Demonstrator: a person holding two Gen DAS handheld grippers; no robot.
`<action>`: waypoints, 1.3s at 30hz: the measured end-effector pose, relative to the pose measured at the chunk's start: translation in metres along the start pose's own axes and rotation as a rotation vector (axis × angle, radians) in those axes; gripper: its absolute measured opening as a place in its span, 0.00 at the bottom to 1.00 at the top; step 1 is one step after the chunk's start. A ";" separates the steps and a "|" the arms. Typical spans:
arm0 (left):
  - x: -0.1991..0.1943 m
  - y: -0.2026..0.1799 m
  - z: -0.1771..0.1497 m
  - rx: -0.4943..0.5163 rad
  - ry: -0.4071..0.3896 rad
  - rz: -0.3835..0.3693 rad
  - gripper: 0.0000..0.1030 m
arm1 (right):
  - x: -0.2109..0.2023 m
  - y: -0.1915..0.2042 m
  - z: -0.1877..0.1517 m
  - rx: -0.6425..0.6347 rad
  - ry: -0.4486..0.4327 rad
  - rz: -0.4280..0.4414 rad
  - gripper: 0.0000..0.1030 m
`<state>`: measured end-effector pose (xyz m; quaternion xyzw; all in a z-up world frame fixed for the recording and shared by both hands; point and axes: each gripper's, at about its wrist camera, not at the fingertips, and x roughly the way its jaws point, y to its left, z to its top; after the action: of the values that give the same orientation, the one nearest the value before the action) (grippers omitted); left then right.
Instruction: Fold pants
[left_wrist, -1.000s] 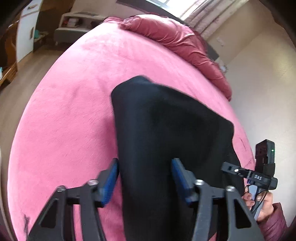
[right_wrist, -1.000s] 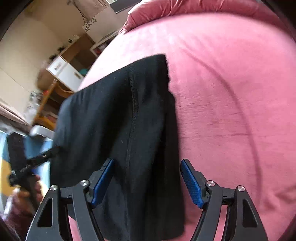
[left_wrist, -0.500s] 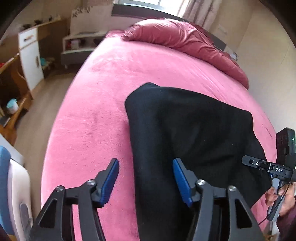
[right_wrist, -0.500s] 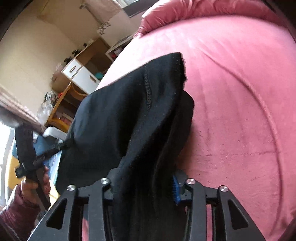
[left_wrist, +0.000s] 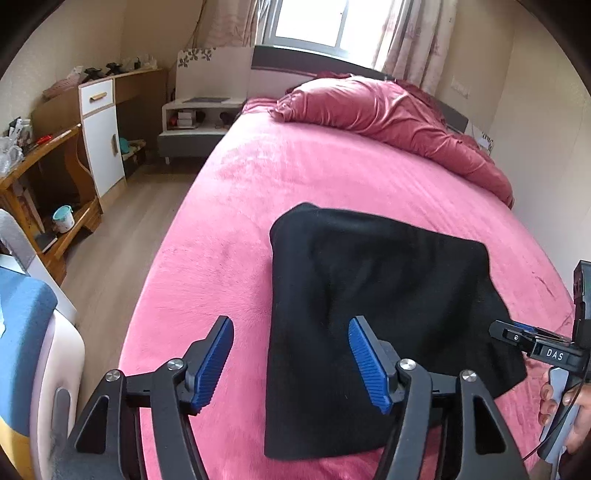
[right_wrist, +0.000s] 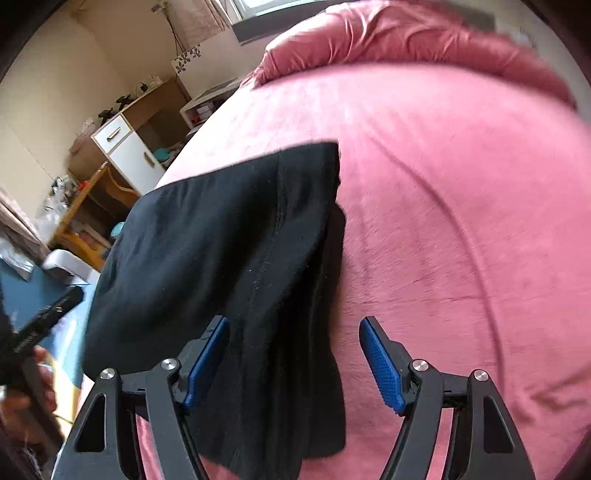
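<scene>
The black pants (left_wrist: 373, 317) lie folded into a thick, roughly rectangular bundle on the pink bed (left_wrist: 229, 236), near its foot end, with bare plush cover showing on both sides of them. The left gripper (left_wrist: 291, 363) hangs just above the near edge of the bundle with its blue-padded jaws spread wide; one pad sits over the pink cover to the left of the cloth and the other over the black fabric, and neither is pinching anything. From the right wrist view, the right gripper (right_wrist: 293, 363) is likewise spread apart, straddling the right-hand edge of the pants (right_wrist: 229, 258): a loose flap of fabric with a visible seam runs down between the pads, but the pads stand clear of it on either side. In the left view that same gripper shows at the far right edge, held in a hand (left_wrist: 561, 410), its tip close to the corner of the bundle. A crumpled maroon duvet (left_wrist: 391, 118) is heaped at the head of the bed below the window (left_wrist: 314, 22). Along the left wall stand a white-and-wood cabinet (left_wrist: 99, 133), a wooden desk (left_wrist: 44, 162) with clutter on it, and a low nightstand (left_wrist: 195, 122) beside the bed.
</scene>
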<state>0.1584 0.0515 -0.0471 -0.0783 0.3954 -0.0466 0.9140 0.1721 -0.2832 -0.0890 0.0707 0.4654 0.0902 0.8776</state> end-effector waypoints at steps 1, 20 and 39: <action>-0.006 0.001 -0.001 -0.005 -0.011 0.004 0.64 | -0.007 0.004 -0.002 -0.007 -0.016 -0.015 0.71; -0.080 -0.017 -0.038 -0.013 -0.095 0.060 0.65 | -0.046 0.095 -0.046 -0.090 -0.094 -0.103 0.78; -0.114 -0.032 -0.097 -0.007 -0.101 0.108 0.65 | -0.098 0.120 -0.103 -0.050 -0.199 -0.232 0.94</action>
<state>0.0084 0.0261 -0.0253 -0.0622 0.3525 0.0079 0.9337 0.0216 -0.1837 -0.0427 0.0032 0.3786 -0.0077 0.9255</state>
